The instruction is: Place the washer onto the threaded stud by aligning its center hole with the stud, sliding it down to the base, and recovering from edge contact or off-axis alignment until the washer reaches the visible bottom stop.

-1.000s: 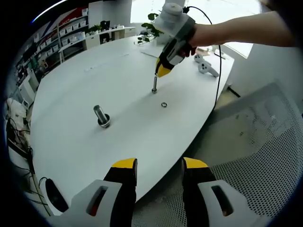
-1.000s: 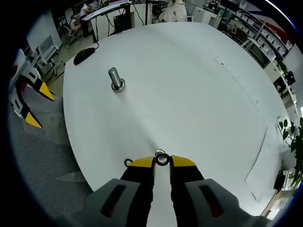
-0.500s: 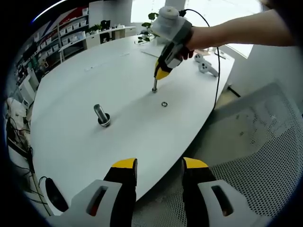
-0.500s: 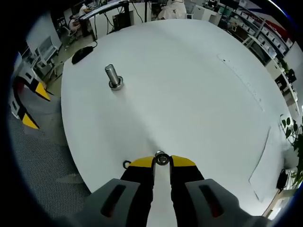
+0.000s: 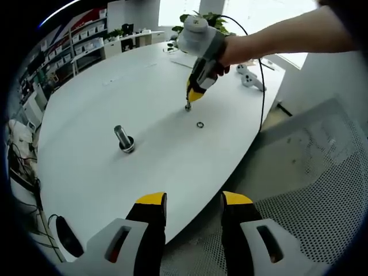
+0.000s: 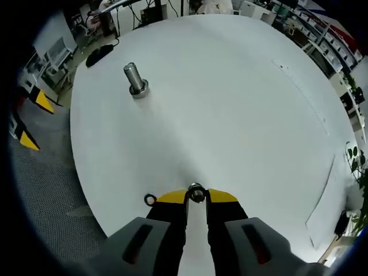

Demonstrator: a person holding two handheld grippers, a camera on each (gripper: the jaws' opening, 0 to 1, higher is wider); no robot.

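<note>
On the white table (image 5: pixel 103 92) stands a thin threaded stud (image 5: pixel 187 106). My right gripper (image 5: pixel 189 100), held by a hand, comes down on it from above. In the right gripper view that gripper (image 6: pixel 196 195) is shut on a small metal washer (image 6: pixel 196 193), which sits right at the stud's top between the yellow tips. The stud's shaft is hidden beneath the jaws there. A second loose washer (image 5: pixel 199 123) (image 6: pixel 150 199) lies flat on the table just beside the stud. My left gripper (image 5: pixel 194 201) hangs open off the table's near edge, nothing between its fingers.
A thick bolt (image 5: pixel 123 140) (image 6: pixel 135 80) stands upright farther along the table. A white controller (image 5: pixel 250 77) and a black cable (image 5: pixel 264 86) lie near the far edge. A mesh chair (image 5: pixel 322 190) sits beside the table. A black mouse (image 6: pixel 100 54) rests near the rim.
My right gripper has dropped lower along the stud, so less of the shaft shows beneath its tips. The left gripper has stayed still and open.
</note>
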